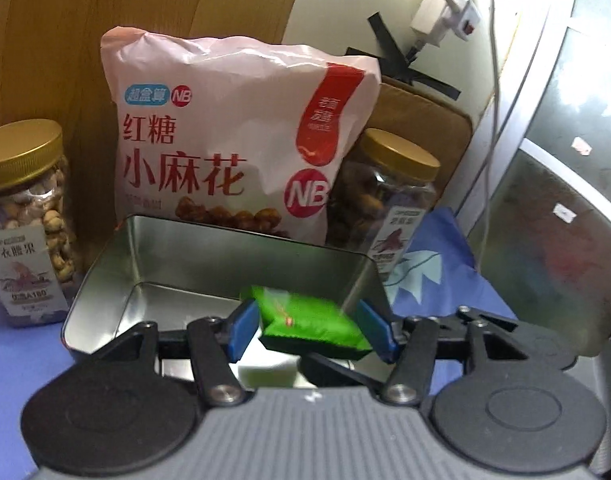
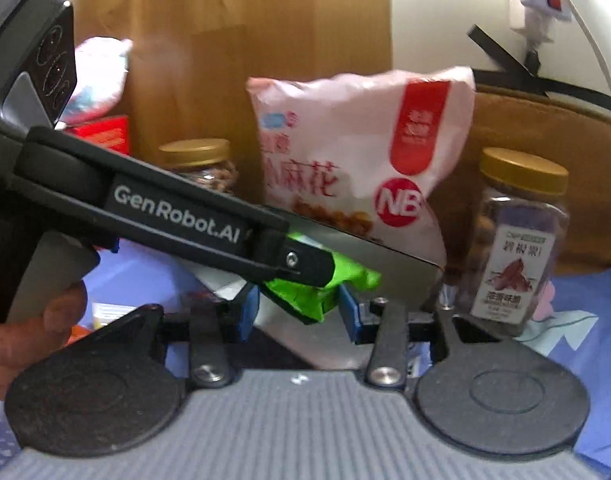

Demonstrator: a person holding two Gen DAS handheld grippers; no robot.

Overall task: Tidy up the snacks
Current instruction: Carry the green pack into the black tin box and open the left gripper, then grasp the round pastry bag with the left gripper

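Item: green snack packet (image 1: 313, 320); location: between the blue pads (image 1: 241, 330) of your left gripper (image 1: 311, 330), at the near rim of the open metal tin (image 1: 101, 272), not yet lying on its floor. The left jaws stand moderately apart; the packet fills the gap and looks held, though whether both pads bear on it firmly you cannot tell from the blur.

Item: right gripper (image 2: 301, 312); jaws partly open; the same green packet (image 2: 313, 300) sits between its blue pads (image 2: 351, 312) as seen from that camera, with the left tool's black finger crossing in front; you cannot tell whether the right pads touch it or simply frame it.

Item: tin interior; bare metal, nothing else seen inside.

Item: pink bag of brown-sugar twists (image 1: 225, 136); upright just behind the tin, flanked by two gold-lidded jars, one of nuts (image 1: 25, 220) at left, one darker (image 1: 381, 204) at right; all on a blue patterned cloth (image 1: 437, 272).

Handling note, as judgement: carry the packet further over the rim toward the tin's middle before you let go; lower it flat so it does not catch on the wall; keep only one tool gripping, so the soft wrapper is not torn between two; open slowly and withdraw upward, clear of the bag behind.
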